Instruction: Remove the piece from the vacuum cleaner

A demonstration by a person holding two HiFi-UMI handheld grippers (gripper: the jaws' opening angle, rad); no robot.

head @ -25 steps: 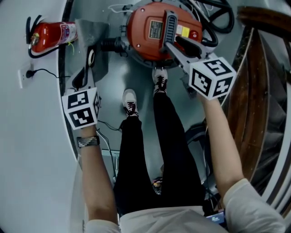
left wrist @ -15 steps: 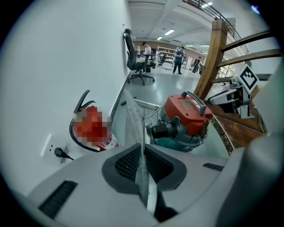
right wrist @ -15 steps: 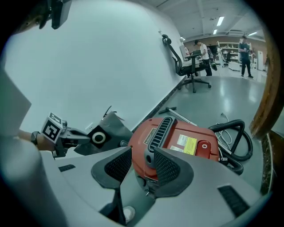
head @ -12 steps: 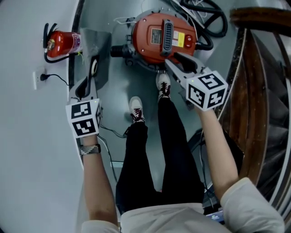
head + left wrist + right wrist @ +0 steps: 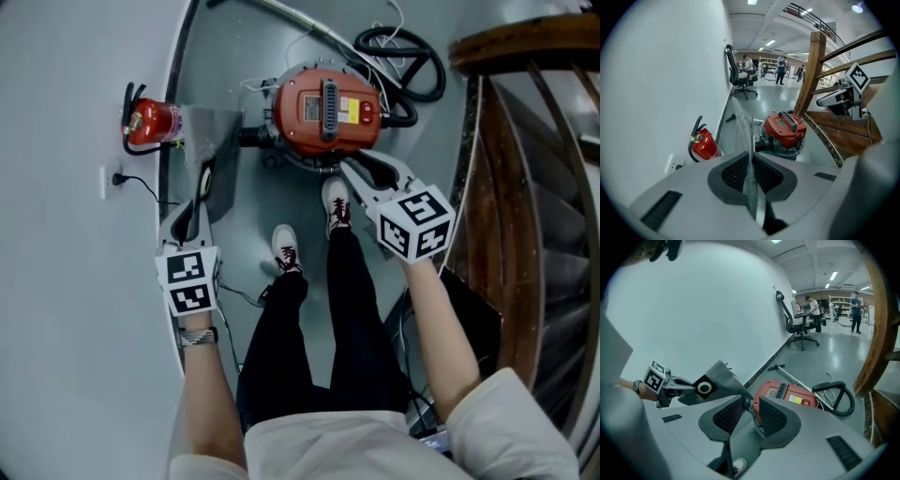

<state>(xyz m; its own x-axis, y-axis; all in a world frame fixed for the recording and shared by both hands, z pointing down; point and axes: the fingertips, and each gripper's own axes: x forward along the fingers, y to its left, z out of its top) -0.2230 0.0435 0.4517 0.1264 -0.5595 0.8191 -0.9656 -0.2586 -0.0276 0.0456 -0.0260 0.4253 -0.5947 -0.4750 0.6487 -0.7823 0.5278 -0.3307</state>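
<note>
A red canister vacuum cleaner [image 5: 325, 108] sits on the grey floor ahead of the person's feet. My left gripper [image 5: 190, 223] is shut on a flat grey dust bag [image 5: 212, 136] with a round collar, held up to the left of the vacuum. In the left gripper view the bag's thin edge [image 5: 750, 159] runs between the closed pads. My right gripper [image 5: 366, 175] hangs just in front of the vacuum. Its jaws have just been closing and still stand apart, with nothing between them [image 5: 750, 416]. The right gripper view shows the bag [image 5: 712, 383] and the vacuum [image 5: 787, 394] beyond.
A red fire extinguisher [image 5: 150, 122] stands by the white wall [image 5: 66, 281] on the left, near a socket with a cable. The black hose [image 5: 398, 52] and wand lie behind the vacuum. A wooden stair railing [image 5: 497, 187] borders the right. An office chair [image 5: 739, 77] stands far off.
Both grippers have risen, so the vacuum now looks smaller and farther below. The bag went up with the left gripper. The right jaws stand narrower than before.
</note>
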